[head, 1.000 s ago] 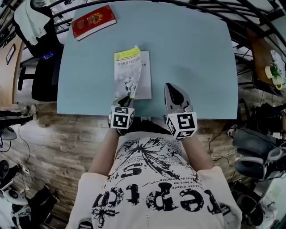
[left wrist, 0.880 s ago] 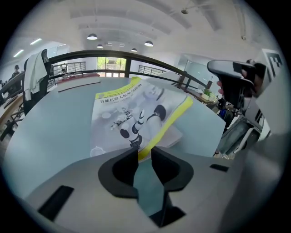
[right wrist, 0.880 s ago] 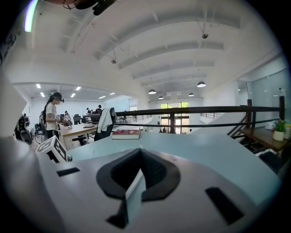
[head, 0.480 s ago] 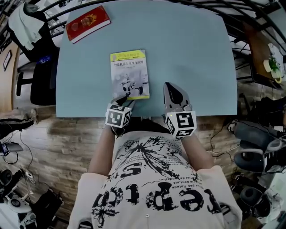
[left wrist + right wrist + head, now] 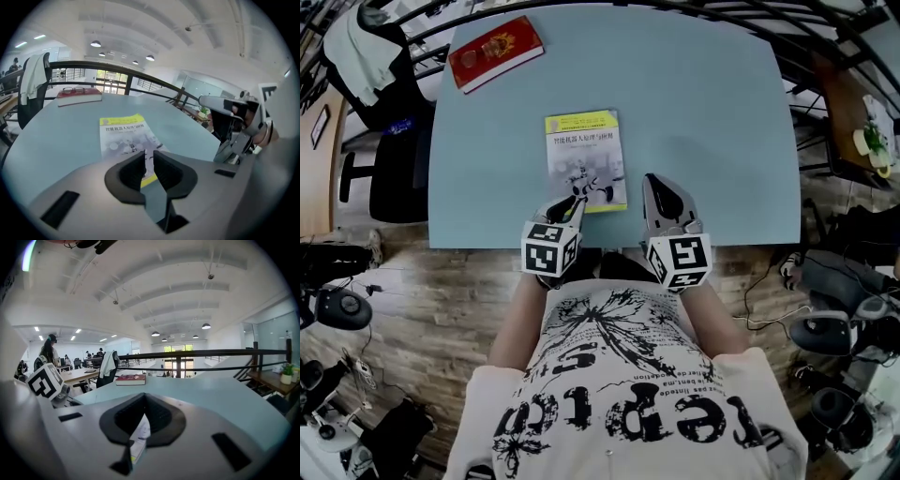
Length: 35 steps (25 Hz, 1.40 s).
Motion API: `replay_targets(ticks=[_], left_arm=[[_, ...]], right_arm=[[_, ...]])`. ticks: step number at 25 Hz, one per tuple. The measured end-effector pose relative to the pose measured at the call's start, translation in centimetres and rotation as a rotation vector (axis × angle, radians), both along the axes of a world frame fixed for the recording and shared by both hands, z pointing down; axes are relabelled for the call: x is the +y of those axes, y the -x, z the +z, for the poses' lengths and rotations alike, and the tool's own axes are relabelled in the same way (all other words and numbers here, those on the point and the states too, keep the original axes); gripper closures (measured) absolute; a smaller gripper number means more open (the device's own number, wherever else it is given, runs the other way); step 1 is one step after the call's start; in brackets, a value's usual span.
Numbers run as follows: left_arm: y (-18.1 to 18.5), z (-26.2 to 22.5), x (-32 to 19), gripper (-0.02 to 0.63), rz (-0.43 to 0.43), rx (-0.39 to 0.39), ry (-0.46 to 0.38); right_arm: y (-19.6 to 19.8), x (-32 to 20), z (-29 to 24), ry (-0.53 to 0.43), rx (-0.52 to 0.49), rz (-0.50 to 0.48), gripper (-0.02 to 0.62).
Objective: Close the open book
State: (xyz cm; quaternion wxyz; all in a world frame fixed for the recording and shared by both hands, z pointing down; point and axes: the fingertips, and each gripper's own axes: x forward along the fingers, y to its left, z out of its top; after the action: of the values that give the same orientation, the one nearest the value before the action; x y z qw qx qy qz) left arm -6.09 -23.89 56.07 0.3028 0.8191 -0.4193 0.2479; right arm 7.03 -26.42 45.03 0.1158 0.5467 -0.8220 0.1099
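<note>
Book (image 5: pixel 587 161) closed, long axis pointing away; left tool (image 5: pixel 149 158) closing empty, right tool (image 5: pixel 144 401) clenched.

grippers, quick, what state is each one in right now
left gripper: jaws closing, a narrow gap left, nothing between them
right gripper: jaws shut, holding nothing

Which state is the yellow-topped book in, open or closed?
Closed. The book lies flat on the table with its front cover facing up; no inner pages are spread or lifted.
</note>
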Motion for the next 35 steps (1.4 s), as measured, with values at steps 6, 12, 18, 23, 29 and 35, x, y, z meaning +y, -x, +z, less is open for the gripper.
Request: replay_targets(ticks=[6, 12, 18, 23, 29, 35], left_arm=[[2.5, -6.2, -2.1, 0.580, -0.009, 0.093, -0.151], [7.1, -13.1, -3.7, 0.588, -0.081, 0.138, -0.346], [12.0, -20.1, -4.8, 0.588, -0.136, 0.171, -0.579], [15.4, -22.9, -4.8, 0.588, -0.171, 0.150, -0.715], [16.2, -24.0, -5.1, 0.588, -0.177, 0.131, -0.766], [15.8, -23.8, -5.7, 0.588, -0.164, 0.123, -0.757]], right_arm=[[2.8, -0.7, -2.6, -0.047, -0.036, -0.003, 0.586], [6.1, -0.9, -5.2, -0.104, -0.036, -0.030, 0.586], [8.9, -1.9, -7.7, -0.171, -0.027, -0.060, 0.586], [10.5, -1.8, -9.4, -0.219, -0.022, -0.083, 0.586], [11.4, -2.4, -10.2, -0.239, -0.005, -0.099, 0.588], [11.9, -2.6, -10.4, -0.255, 0.018, -0.122, 0.588]])
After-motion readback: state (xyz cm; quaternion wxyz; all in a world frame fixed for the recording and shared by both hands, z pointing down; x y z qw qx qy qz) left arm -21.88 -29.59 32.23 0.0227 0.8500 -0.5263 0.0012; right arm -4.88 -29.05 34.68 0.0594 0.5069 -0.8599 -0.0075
